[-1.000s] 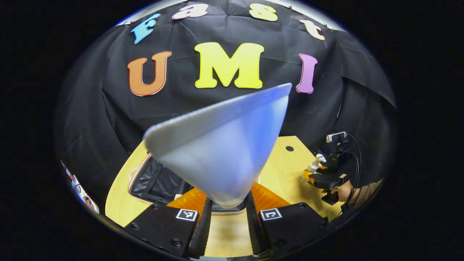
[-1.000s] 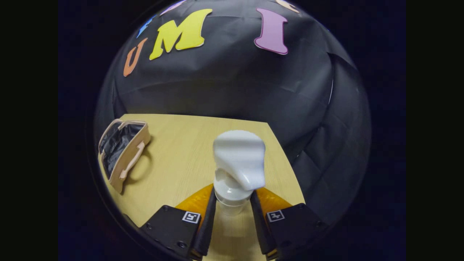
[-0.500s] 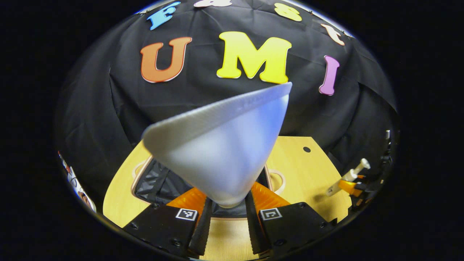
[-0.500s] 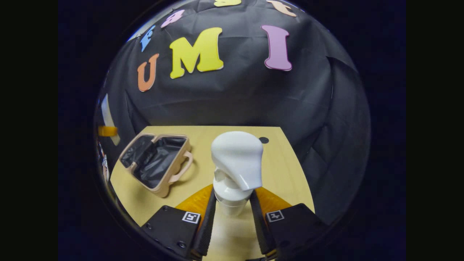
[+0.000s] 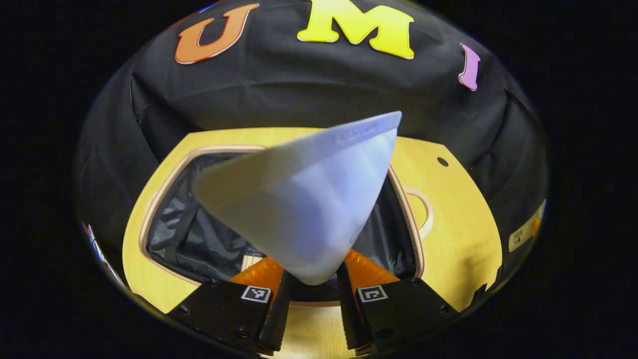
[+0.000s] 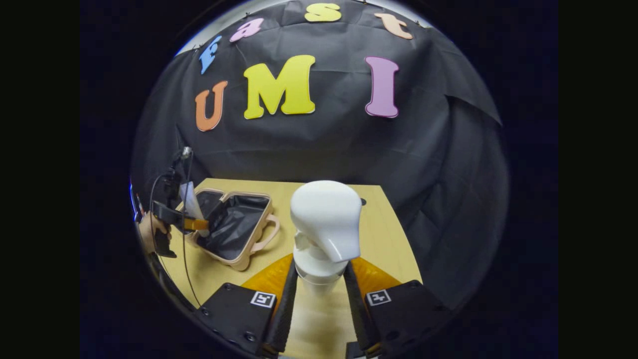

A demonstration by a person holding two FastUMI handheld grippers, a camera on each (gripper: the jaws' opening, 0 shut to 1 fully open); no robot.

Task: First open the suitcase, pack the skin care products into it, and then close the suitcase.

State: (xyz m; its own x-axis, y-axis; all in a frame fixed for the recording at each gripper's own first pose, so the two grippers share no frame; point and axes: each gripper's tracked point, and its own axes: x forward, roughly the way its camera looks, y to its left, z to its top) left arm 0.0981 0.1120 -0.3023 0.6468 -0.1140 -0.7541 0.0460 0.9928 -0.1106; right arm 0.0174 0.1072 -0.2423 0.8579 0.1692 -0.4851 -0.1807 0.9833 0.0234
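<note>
Left gripper view, your left hand-held gripper (image 5: pixel 310 299): its two fingers press on the narrow end of a white tube (image 5: pixel 304 199), so it is closed on the tube.
Left gripper view, white tube: it widens away from the fingers to a flat crimped edge at the top, and this edge is tilted.
Left gripper view, suitcase (image 5: pixel 164 199): it lies open on the worktop (image 5: pixel 458 234), directly below the tube, with a black lining inside and a beige rim; its handle is on the right side.
Left gripper view, worktop: light wood, with a small dark hole near its far right corner.

Right gripper view, your right hand-held gripper (image 6: pixel 320 299): both fingers grip the neck of a white pump bottle (image 6: pixel 326 224), just under the pump head.
Right gripper view, pump bottle: it is upright between the fingers, above the worktop (image 6: pixel 384 239).
Right gripper view, suitcase (image 6: pixel 234 229): open, to the left and well apart from the bottle.
Right gripper view, left hand-held gripper (image 6: pixel 192 224): you hold it at the near left edge of the suitcase, with the white tube (image 6: pixel 189 199) standing up from it.
</note>
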